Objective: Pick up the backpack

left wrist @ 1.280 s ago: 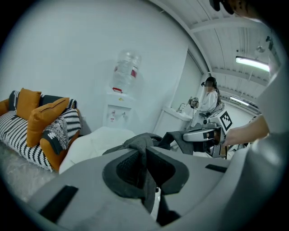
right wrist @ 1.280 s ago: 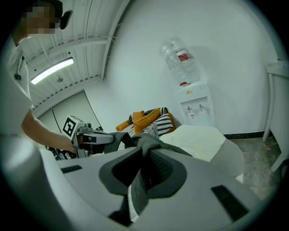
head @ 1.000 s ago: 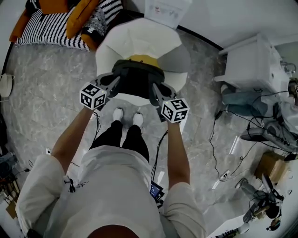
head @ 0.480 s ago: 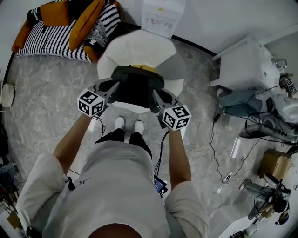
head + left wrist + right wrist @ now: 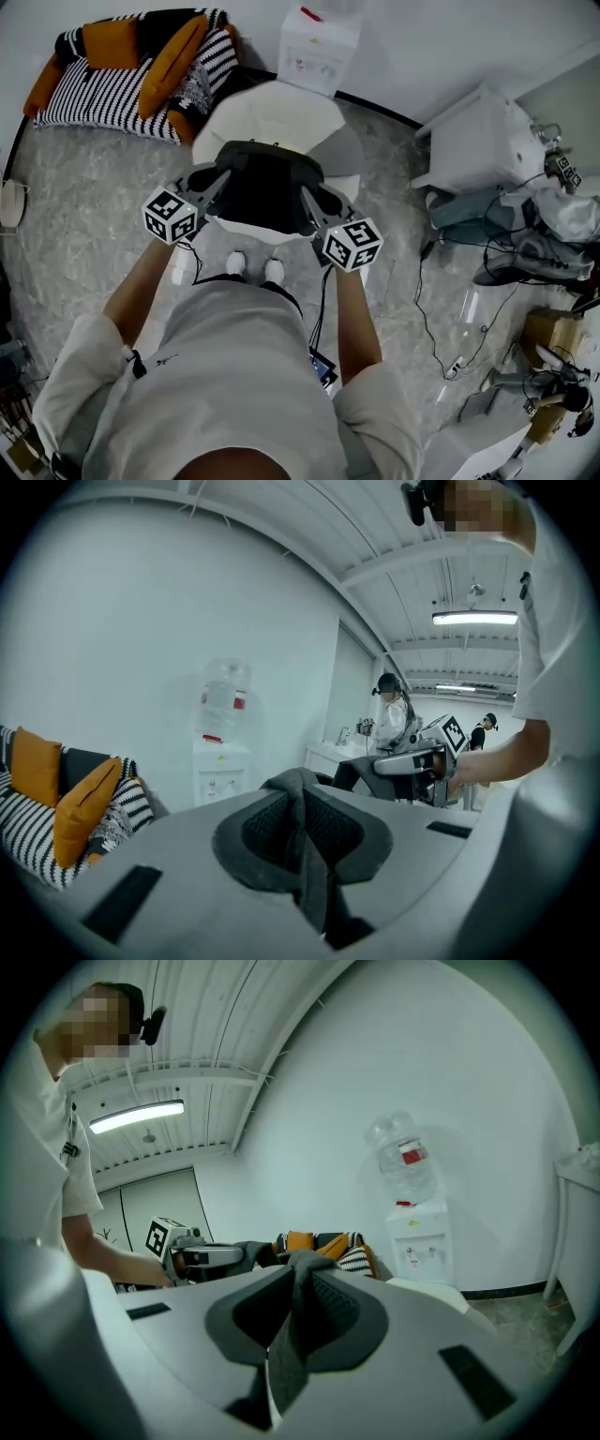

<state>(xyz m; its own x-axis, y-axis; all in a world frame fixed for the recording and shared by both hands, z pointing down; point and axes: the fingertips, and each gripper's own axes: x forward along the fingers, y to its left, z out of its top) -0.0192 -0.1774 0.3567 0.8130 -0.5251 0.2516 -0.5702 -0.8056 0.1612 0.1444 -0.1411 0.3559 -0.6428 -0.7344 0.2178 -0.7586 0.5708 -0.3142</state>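
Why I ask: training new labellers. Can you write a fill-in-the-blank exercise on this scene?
The left gripper and right gripper are both shut on the dark ____.
The seat below it is ____.
On the striped sofa lie ____ cushions.
Missing: backpack; white; orange.

Looking steeply down from head height, taking in shoulders, both forearms, the left gripper (image 5: 217, 180), the right gripper (image 5: 309, 199) and the backpack (image 5: 267, 187) between them, with the marble floor (image 5: 84, 216) all round. Riding close behind the left fingers (image 5: 187, 874), facing roughly level toward the white wall, catching the opposite gripper at the right. Riding equally close behind the right fingers (image 5: 422, 1354), catching the opposite gripper at the left. Sharing across all three: the water dispenser (image 5: 317, 52) and the striped sofa (image 5: 112, 89).
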